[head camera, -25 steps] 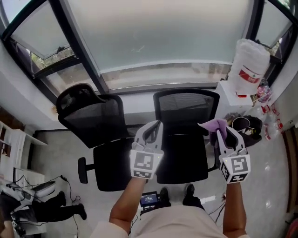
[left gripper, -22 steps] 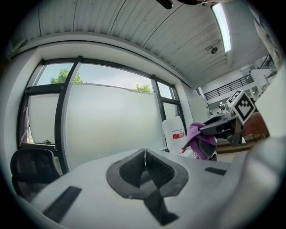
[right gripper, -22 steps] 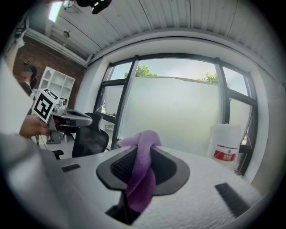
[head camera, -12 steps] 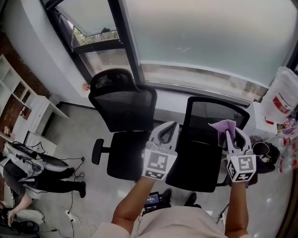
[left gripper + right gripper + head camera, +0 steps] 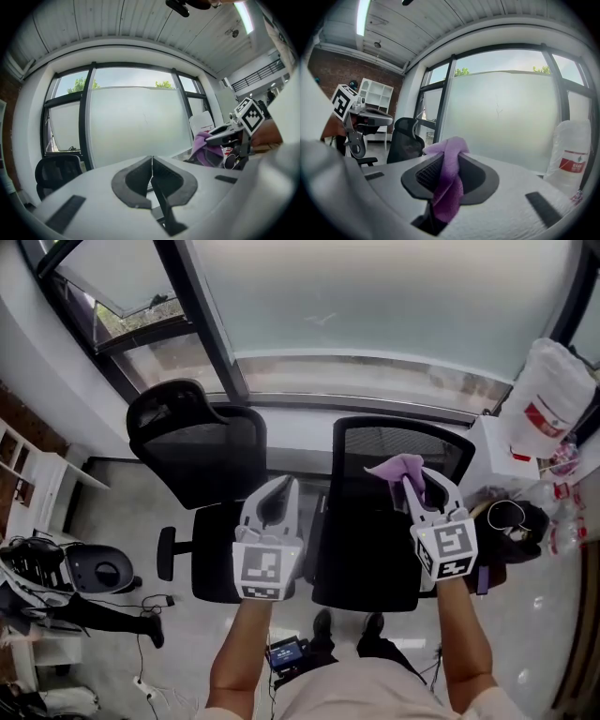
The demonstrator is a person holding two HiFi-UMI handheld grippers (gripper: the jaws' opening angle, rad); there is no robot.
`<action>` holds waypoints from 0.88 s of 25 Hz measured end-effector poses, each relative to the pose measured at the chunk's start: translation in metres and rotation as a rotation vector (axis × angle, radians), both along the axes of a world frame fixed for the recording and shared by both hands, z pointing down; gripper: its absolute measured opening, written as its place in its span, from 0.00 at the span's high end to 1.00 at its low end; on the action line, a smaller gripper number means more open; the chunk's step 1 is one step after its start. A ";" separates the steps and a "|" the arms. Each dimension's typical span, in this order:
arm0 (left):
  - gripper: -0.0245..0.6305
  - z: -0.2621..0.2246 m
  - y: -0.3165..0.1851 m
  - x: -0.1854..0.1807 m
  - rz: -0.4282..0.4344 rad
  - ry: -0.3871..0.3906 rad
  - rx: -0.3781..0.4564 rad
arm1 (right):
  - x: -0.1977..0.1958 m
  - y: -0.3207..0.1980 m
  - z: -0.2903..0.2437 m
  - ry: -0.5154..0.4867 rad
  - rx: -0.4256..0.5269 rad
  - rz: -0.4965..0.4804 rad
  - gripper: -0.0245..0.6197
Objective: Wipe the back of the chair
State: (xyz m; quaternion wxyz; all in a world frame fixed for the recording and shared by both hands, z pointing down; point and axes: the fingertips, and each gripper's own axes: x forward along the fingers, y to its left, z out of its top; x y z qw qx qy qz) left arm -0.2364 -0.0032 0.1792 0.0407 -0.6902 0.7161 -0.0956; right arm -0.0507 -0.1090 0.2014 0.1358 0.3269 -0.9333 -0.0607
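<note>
Frosted window (image 5: 375, 306) backs mesh chair (image 5: 375, 446) and headrest chair (image 5: 202, 460) in head view; right gripper view shows only the latter. Right gripper (image 5: 412, 482) clamps purple cloth (image 5: 449, 187); left gripper (image 5: 152, 161) closed, empty.

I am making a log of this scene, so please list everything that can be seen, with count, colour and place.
window: 1, frosted glass in a dark frame, across the top
left chair: 1, black, with headrest, below the window
right chair: 1, black, beside the left chair
bag: 1, white with red print, far right
shelf: 1, white, far left
second person: 1, dark clothes, lower left, only partly seen
cloth: 1, purple, near the right chair's back
left gripper: 1, white, jaws together, empty
right gripper: 1, white, shut on the cloth
</note>
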 end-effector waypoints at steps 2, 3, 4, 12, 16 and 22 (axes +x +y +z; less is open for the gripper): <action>0.95 0.014 -0.008 -0.003 -0.006 -0.003 -0.018 | -0.008 -0.012 0.015 0.007 -0.007 -0.005 0.84; 0.95 0.022 -0.013 -0.005 -0.009 -0.003 -0.028 | -0.011 -0.019 0.023 0.012 -0.009 -0.005 0.83; 0.95 0.029 -0.019 -0.006 -0.011 -0.003 -0.037 | -0.015 -0.027 0.031 0.019 -0.011 -0.005 0.83; 0.95 0.106 -0.064 -0.019 -0.009 -0.002 -0.105 | -0.054 -0.094 0.124 0.084 -0.016 0.006 0.82; 0.95 0.148 -0.081 -0.025 -0.009 0.016 -0.134 | -0.074 -0.124 0.182 0.123 -0.029 0.015 0.82; 0.95 0.199 -0.099 -0.033 -0.010 0.054 -0.163 | -0.107 -0.155 0.262 0.189 -0.045 0.011 0.82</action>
